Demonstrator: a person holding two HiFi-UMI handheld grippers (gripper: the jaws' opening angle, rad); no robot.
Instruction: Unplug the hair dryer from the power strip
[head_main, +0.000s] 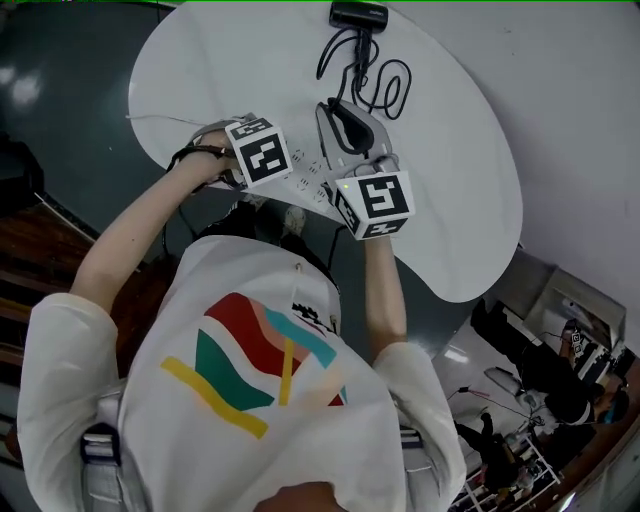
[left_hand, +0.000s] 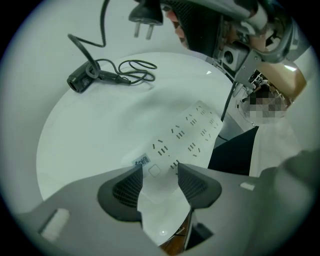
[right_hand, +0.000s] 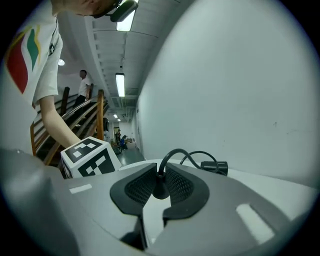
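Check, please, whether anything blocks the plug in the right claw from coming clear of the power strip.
Nothing visible does. The right claw is shut on the plug, whose prongs hang bare in the air, apart from the power strip. The left claw grips the strip's near end, away from the plug.

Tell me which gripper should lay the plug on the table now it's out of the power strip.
Right, probably. The right gripper is shut on the plug, whose prongs hang clear above the power strip. The left gripper is clamped on the strip's end, holding it on the table.
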